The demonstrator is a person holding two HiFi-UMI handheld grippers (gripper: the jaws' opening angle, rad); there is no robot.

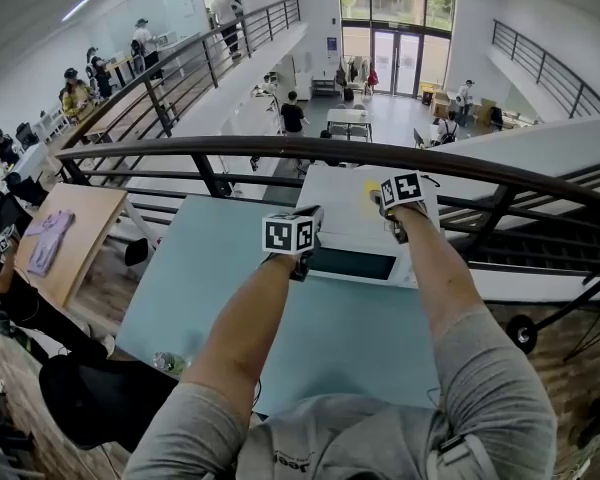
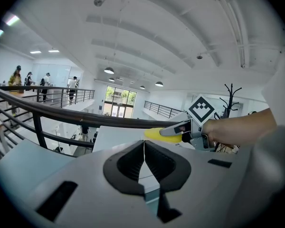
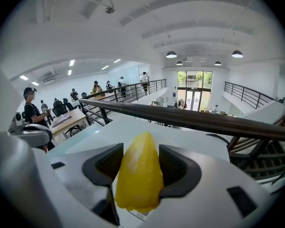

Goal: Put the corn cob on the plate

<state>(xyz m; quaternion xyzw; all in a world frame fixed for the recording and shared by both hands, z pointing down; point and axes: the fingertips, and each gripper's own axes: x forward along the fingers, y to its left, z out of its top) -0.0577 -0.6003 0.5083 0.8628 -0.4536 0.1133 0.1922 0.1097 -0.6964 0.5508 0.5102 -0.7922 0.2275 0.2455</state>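
Observation:
The yellow corn cob [image 3: 138,175] stands tip-forward between the two dark pads of my right gripper [image 3: 140,148], which is shut on it. In the head view the corn cob [image 1: 372,195] shows as a small yellow spot just left of the right gripper [image 1: 385,200], held above the white table [image 1: 335,196]. From the left gripper view I see the corn cob [image 2: 157,134] sticking out of the right gripper [image 2: 176,129] to the left. My left gripper [image 2: 143,145] is shut, its pads meeting with nothing between them; the left gripper [image 1: 311,218] hovers over the table's near part.
A white-rimmed rectangular tray [image 1: 352,277] with a dark inside lies on the table below both grippers. A dark handrail [image 1: 280,148] crosses just beyond the table, with an open hall below. A light blue tabletop [image 1: 205,278] spreads to the left.

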